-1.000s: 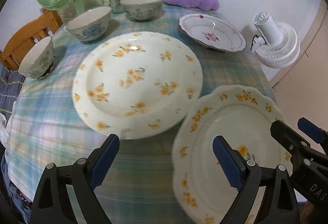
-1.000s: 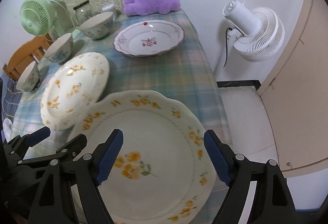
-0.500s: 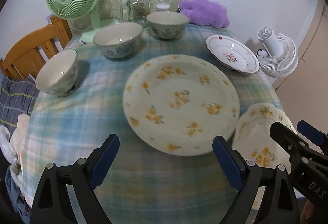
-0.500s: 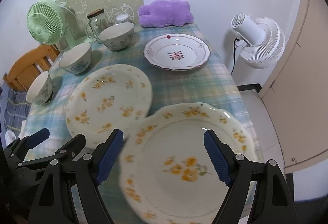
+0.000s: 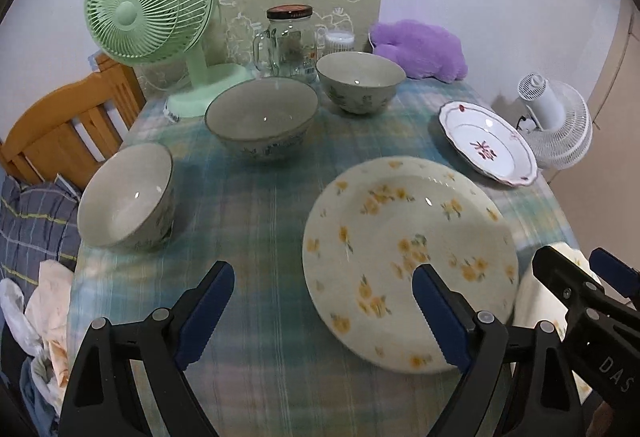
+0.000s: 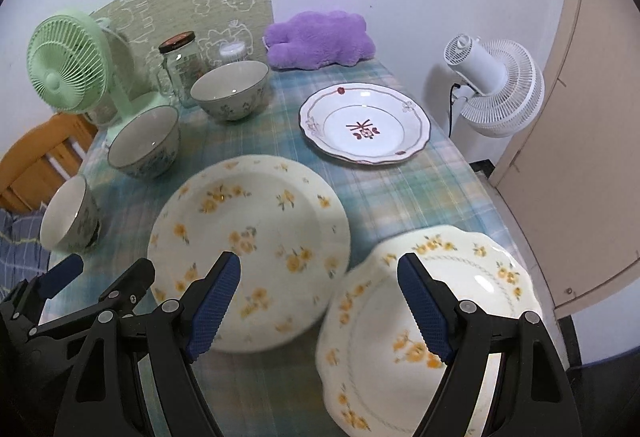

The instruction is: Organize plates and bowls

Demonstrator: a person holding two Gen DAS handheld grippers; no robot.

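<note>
Both grippers had drawn back, left gripper (image 5: pixel 323 311) and right gripper (image 6: pixel 319 303) spread and empty, round yellow-flowered ceramic plate (image 6: pixel 250 247) resting mid-table, apparently awaiting stacking

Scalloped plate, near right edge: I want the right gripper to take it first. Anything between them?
Nothing visible. The open right gripper hangs above the table, and the scalloped plate lies uncovered just ahead, beside the round yellow-flower plate.

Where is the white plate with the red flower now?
In the right wrist view the red-flower plate lies on the table's far right side, in front of the purple cushion and beside the white fan.
</note>
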